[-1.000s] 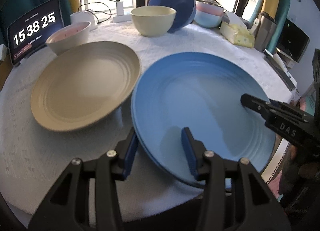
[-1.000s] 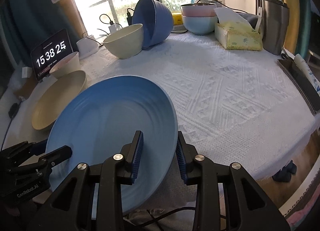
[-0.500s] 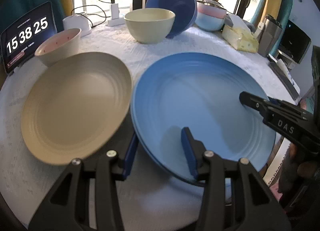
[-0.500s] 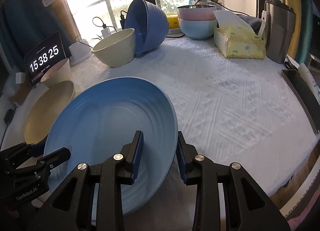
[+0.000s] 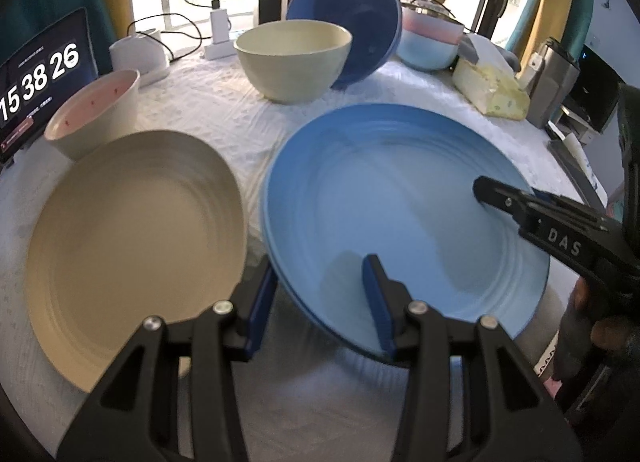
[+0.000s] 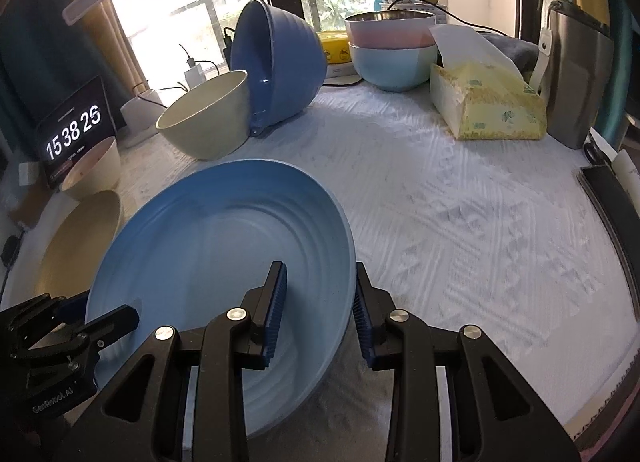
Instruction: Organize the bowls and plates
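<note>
The left gripper (image 5: 320, 294) straddles the near rim of the blue plate (image 5: 400, 198); one finger lies under the rim, the other rests on the upper face; the jaws stand moderately apart, and firm clamping cannot be confirmed. The right gripper (image 6: 318, 306) straddles the opposite rim of the same plate; one pad lies inside the plate, the other outside, both close against the rim. The blue plate sits over the white tablecloth (image 6: 460, 202), tilted, carried between the two grippers. The beige plate (image 5: 132, 238) lies just beside it on the left, the rims near each other; contact between them cannot be determined. Behind the beige plate stands a pink-lined bowl (image 5: 96, 110); farther back a cream bowl (image 5: 292, 58) stands upright, with a dark blue bowl (image 5: 352, 14) leaning on its side against it. A stacked pink and light blue bowl (image 5: 430, 42) stands at the rear right; a tissue pack (image 6: 488, 106) lies beside it. A clock display (image 5: 40, 78) stands at the rear left.
</note>
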{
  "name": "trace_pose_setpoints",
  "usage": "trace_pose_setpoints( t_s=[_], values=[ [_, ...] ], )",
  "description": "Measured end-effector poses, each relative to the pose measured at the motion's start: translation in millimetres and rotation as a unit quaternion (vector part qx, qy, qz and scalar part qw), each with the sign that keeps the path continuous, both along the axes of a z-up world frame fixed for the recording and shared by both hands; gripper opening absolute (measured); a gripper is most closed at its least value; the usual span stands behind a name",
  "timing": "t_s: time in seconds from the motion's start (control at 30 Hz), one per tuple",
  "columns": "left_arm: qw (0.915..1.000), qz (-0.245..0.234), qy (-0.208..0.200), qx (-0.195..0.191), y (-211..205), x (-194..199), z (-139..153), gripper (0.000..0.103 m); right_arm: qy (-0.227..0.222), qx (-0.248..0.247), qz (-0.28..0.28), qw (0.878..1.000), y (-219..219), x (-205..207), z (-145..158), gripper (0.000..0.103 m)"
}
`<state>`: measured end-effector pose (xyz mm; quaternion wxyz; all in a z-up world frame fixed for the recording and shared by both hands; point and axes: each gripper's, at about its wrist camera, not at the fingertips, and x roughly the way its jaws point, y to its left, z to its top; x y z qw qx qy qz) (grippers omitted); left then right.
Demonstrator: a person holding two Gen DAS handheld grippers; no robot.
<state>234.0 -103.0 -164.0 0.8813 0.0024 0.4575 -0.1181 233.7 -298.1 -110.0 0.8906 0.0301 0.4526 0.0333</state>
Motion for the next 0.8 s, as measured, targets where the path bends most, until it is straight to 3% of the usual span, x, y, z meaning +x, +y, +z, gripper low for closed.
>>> trace_pose_setpoints(
  t_s=[0.43, 0.8],
  values=[
    [1.0, -0.002, 0.005, -0.002, 0, 1, -1, 0.046, 0.003, 0.0, -0.011, 1.0, -2, 8, -2, 0.034],
    [0.9997, 0.007, -0.017, -0.013, 16, -21, 13, 0.046, -0.028, -0.019, -0.051, 0.998, -8, -7, 20, 0.036]
  ],
)
